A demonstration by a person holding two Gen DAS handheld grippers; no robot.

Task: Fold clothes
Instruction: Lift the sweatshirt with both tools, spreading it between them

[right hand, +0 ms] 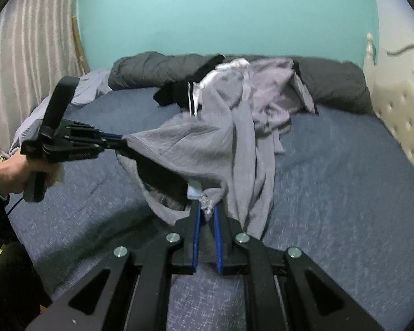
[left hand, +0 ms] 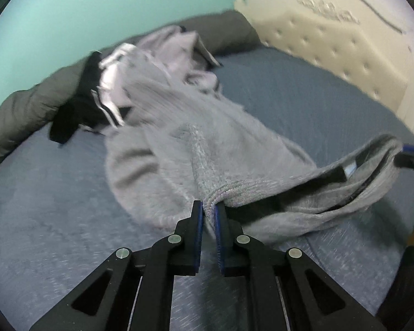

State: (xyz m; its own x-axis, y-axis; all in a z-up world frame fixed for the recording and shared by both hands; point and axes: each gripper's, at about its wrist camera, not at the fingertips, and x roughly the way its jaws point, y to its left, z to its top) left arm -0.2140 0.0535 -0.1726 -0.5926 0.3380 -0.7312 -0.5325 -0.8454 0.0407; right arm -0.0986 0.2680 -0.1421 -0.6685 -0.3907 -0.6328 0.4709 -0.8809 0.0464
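both hand-held grippers pinch the grey garment (right hand: 207, 143): left hand-held gripper (left hand: 208, 207) and right hand-held gripper (right hand: 206, 207) clamp its edge, which spans between them above the bed (right hand: 331, 165).

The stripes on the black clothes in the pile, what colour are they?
White stripes on the black garment, running side by side. The right wrist view shows them best.

Two grippers: left gripper (left hand: 207, 207), right gripper (right hand: 207, 207), two fingers each. One hand (right hand: 13, 175) visible. One grey garment (right hand: 204, 143) stretched between both. One lilac garment (right hand: 273, 93), one black garment with white stripes (right hand: 179, 93) piled behind; exact count in pile unclear. One dark rolled duvet (right hand: 336, 82). One bed (right hand: 331, 179). One tufted headboard (left hand: 345, 44).
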